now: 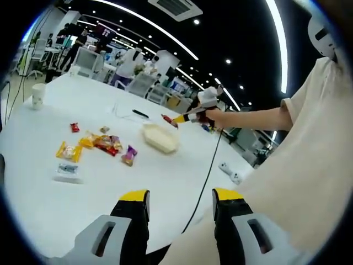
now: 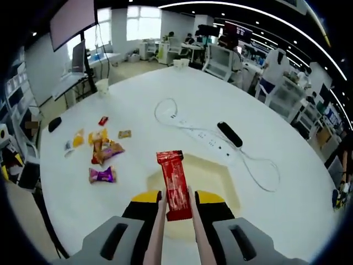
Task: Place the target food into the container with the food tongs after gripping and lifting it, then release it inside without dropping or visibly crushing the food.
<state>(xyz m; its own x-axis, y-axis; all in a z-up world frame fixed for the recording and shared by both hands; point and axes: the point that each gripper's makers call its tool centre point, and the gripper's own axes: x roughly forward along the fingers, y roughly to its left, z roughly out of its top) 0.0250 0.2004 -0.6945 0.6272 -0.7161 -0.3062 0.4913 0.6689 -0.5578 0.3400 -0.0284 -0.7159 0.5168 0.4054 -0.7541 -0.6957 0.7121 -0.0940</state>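
Right gripper view: long red glossy snack packet (image 2: 172, 185).

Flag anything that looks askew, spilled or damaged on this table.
Nothing looks damaged or spilled. The red snack bar, held over the cream container by the right gripper, keeps its shape. The loose snacks beside it lie scattered.

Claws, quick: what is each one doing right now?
Left claw: open, holding nothing.
Right claw: shut on tongs that pinch the red snack bar over the container.
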